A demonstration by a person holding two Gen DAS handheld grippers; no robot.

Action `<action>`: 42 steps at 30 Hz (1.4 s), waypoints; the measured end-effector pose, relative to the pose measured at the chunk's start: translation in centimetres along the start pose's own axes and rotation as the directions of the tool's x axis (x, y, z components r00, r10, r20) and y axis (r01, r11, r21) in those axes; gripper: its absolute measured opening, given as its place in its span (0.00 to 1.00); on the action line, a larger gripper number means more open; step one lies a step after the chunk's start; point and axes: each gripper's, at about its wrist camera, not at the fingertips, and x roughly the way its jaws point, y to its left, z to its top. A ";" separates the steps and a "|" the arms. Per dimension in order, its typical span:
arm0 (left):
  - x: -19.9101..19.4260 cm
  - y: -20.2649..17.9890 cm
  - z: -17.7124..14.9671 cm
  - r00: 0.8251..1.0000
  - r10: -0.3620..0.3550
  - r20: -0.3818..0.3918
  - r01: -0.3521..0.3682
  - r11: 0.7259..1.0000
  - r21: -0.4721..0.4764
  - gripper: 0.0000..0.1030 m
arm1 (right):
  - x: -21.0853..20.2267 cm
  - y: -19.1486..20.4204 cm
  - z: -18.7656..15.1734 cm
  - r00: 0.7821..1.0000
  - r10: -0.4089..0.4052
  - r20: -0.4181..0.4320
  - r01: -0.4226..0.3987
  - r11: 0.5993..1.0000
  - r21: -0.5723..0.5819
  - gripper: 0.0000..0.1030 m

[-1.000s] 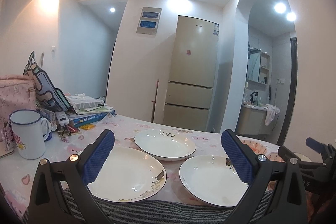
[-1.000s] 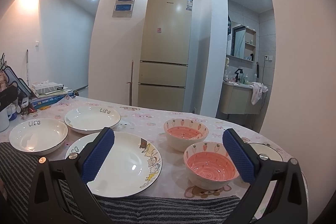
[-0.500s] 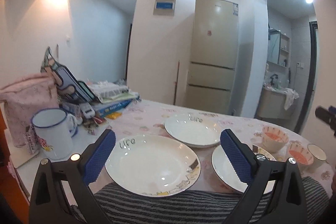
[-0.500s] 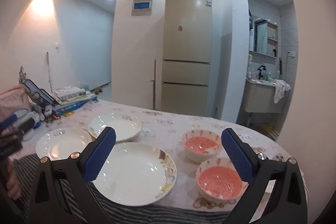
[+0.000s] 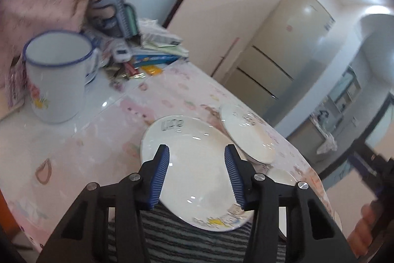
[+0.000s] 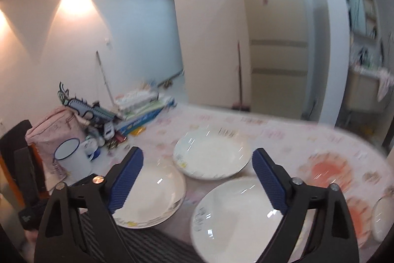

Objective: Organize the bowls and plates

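My left gripper (image 5: 197, 174) hangs above the near white ceramic plate with cartoon rim print (image 5: 194, 164), jaws closing, pads clear of it. My right gripper (image 6: 194, 179) is also closing on nothing, above the three white plates on the pink-patterned tablecloth (image 6: 283, 137). The orange-lined bowls (image 6: 327, 171) at right are smeared by motion blur; their rims are unreadable.

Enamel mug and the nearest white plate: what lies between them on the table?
Nothing stands there. In the left wrist view only bare pink-patterned tablecloth stretches between the enamel mug and the nearest plate.
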 end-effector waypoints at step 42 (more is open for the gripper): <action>6.1 2.9 -2.0 0.951 0.152 -0.268 -0.179 0.981 -0.079 0.16 | 19.0 -1.0 -7.4 0.856 0.210 -0.472 -0.134 0.972 0.191 0.16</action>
